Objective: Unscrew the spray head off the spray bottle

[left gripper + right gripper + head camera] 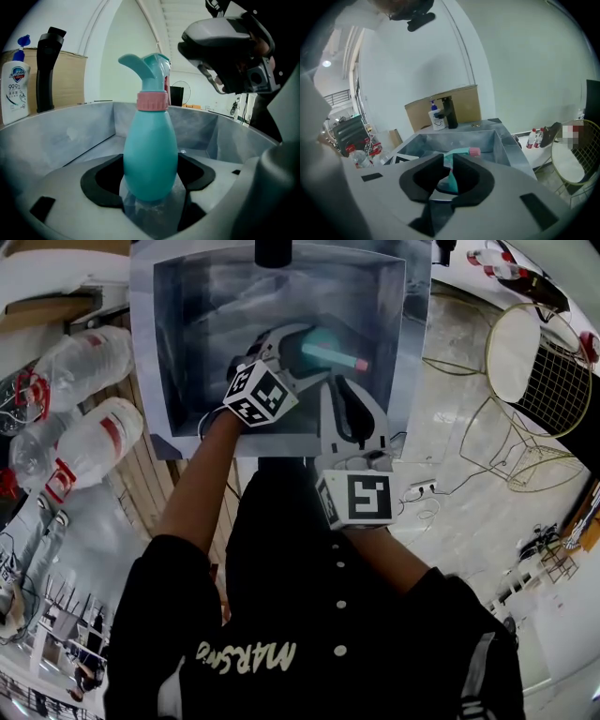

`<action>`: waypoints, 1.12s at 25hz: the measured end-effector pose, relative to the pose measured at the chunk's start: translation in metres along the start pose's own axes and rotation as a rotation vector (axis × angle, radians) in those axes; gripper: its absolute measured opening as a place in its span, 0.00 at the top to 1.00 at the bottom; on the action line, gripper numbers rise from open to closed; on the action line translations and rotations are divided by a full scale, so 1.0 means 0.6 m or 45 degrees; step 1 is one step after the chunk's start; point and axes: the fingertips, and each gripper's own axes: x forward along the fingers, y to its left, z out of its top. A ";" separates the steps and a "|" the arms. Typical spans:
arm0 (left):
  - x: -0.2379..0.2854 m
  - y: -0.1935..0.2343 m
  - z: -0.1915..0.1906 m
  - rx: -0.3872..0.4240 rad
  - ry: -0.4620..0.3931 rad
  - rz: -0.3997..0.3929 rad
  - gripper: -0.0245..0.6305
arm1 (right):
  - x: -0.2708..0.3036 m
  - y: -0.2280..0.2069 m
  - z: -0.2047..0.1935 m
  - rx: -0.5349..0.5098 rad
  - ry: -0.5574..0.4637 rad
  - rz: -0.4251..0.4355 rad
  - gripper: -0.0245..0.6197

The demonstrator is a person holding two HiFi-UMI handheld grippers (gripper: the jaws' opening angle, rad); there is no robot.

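Note:
A teal spray bottle (150,154) stands upright in the metal sink (187,352). It carries a pink collar (152,101) and a teal spray head (147,68) on top. My left gripper (150,187) is shut on the bottle's belly. From above, the spray head (330,355) ends in a pink nozzle (362,364). My right gripper (336,382) hovers just on the near side of the spray head, clear of it in the left gripper view (225,51). Its jaws are almost together; the teal seen in the slit (450,180) lies behind them.
A black tap (450,112) and a white soap bottle (436,119) stand on the sink's far rim before a cardboard box (464,105). Plastic water bottles (84,367) lie left of the sink. A round wire table (539,362) stands to the right.

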 end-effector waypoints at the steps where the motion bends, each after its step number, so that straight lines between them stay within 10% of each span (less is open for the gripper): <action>1: 0.000 0.000 0.000 0.000 0.001 0.002 0.40 | 0.006 0.000 -0.007 0.017 0.031 -0.004 0.80; 3: 0.000 -0.001 0.000 -0.003 0.001 0.005 0.40 | 0.018 0.001 -0.017 0.051 0.087 0.003 0.64; 14: 0.001 0.000 0.001 -0.009 0.006 0.019 0.40 | 0.066 0.006 0.000 -0.101 0.091 0.071 0.48; 28: 0.003 0.001 0.002 -0.014 0.010 0.028 0.40 | 0.079 0.000 -0.010 -0.478 0.075 0.125 0.68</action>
